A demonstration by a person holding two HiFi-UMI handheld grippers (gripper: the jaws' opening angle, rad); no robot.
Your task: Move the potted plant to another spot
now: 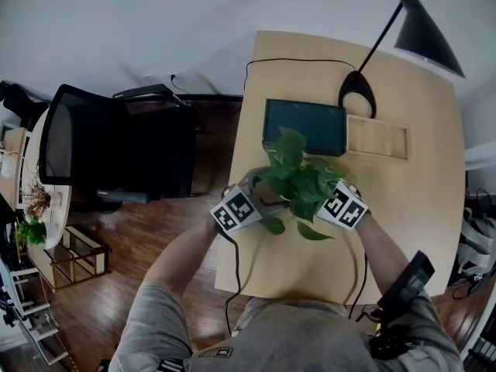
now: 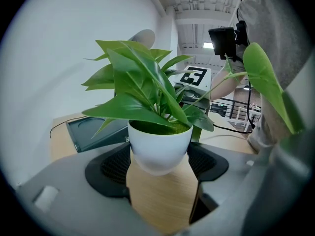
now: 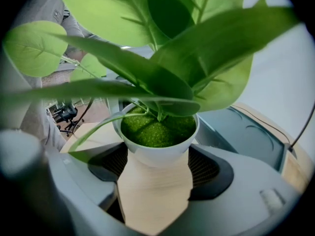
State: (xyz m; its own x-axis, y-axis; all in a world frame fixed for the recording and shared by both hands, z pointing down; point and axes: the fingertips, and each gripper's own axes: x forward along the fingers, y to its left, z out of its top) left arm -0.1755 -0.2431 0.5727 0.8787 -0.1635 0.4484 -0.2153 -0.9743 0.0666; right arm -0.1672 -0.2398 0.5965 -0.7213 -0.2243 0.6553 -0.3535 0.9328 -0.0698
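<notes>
The potted plant [image 1: 298, 180], broad green leaves in a small white pot [image 2: 160, 149], stands near the middle of the light wooden table [image 1: 403, 208]. In the head view the leaves hide the pot. My left gripper [image 2: 160, 163] comes at it from the left, and its black pads [image 2: 110, 168] press the pot's sides. My right gripper [image 3: 158, 163] grips the same pot [image 3: 157, 151] from the opposite side, with its pads [image 3: 209, 171] against the white wall. Whether the pot's base touches the table I cannot tell.
A dark flat tablet [image 1: 304, 126] lies just behind the plant, with a shallow wooden tray [image 1: 377, 136] to its right. A black desk lamp [image 1: 422, 25] stands at the back right, its cable running along the far edge. A black chair [image 1: 85, 146] stands left of the table.
</notes>
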